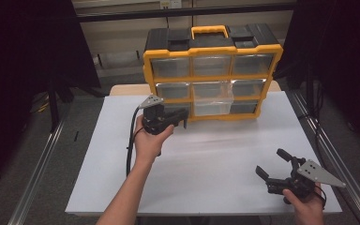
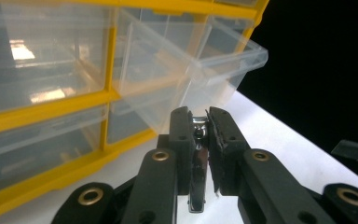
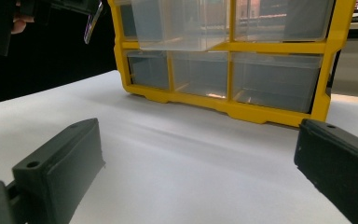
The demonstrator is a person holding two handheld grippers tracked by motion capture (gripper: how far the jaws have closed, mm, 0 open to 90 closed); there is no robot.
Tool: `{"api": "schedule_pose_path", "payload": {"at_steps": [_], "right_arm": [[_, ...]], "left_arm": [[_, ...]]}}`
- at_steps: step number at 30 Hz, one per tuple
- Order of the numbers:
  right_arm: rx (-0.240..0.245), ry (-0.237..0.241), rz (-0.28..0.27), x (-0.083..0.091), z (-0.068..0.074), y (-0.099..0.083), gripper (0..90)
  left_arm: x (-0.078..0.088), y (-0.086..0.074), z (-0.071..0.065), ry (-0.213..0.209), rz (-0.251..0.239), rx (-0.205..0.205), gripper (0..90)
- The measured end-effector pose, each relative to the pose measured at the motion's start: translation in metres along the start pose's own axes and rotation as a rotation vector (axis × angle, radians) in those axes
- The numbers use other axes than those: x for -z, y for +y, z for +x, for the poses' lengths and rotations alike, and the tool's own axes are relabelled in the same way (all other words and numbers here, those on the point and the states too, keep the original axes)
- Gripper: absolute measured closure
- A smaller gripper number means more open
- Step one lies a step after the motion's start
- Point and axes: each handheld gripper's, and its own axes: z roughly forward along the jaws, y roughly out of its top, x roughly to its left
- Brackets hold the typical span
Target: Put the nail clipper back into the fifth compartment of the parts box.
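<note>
A yellow and black drawer organizer [image 1: 211, 70] stands upright at the back of the white tabletop [image 1: 206, 164]. Its middle clear drawer [image 1: 212, 101] is pulled out toward me. My left gripper [image 1: 180, 117] is held just left of that drawer, raised off the table. In the left gripper view its jaws [image 2: 200, 114] are shut on a small shiny metal piece [image 2: 198, 158], with the open drawer [image 2: 191, 65] just ahead and above. My right gripper [image 1: 270, 161] rests low at the front right, open, with nothing between its jaws [image 3: 200, 154]. It faces the organizer [image 3: 270, 46].
The organizer's other clear drawers are closed. Metal rails run along both sides of the table [image 1: 323, 140]. Dark curtains hang at left and right. The metal piece [image 3: 92, 22] shows hanging from the left gripper at the top left of the right gripper view.
</note>
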Motion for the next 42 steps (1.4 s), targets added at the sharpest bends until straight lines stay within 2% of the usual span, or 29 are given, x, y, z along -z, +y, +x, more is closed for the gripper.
{"api": "schedule_pose_path", "payload": {"at_steps": [3, 9, 13, 23, 31, 33, 36, 41, 42], "right_arm": [[0.000, -0.002, -0.001, 0.000, 0.000, 0.000, 0.5], [0.000, 0.002, 0.000, 0.000, 0.000, 0.000, 0.5], [0.002, 0.001, -0.002, 0.000, 0.000, 0.000, 0.5], [-0.001, -0.002, -0.001, 0.000, 0.000, 0.000, 0.5], [-0.002, 0.003, 0.000, 0.000, 0.000, 0.000, 0.5], [0.001, 0.001, 0.001, 0.000, 0.000, 0.000, 0.5], [0.000, 0.001, 0.000, 0.000, 0.000, 0.000, 0.5], [-0.001, 0.000, -0.004, 0.000, 0.000, 0.000, 0.5], [0.000, 0.000, -0.004, 0.000, 0.000, 0.000, 0.5]], "left_arm": [[0.001, 0.007, -0.001, 0.003, 0.009, -0.013, 80.7], [0.001, 0.013, -0.003, -0.003, -0.010, -0.002, 80.7], [0.003, 0.019, -0.003, 0.005, -0.006, -0.020, 80.7], [0.002, 0.029, -0.002, 0.007, -0.037, -0.015, 80.7], [0.003, 0.037, -0.003, 0.020, -0.044, -0.016, 80.7], [0.002, 0.040, -0.002, 0.007, -0.059, -0.016, 80.7], [0.002, 0.043, -0.003, 0.020, -0.062, -0.012, 80.7], [0.000, 0.047, -0.003, -0.002, -0.082, 0.001, 80.7], [0.000, 0.047, -0.003, 0.004, -0.081, -0.003, 80.7]]}}
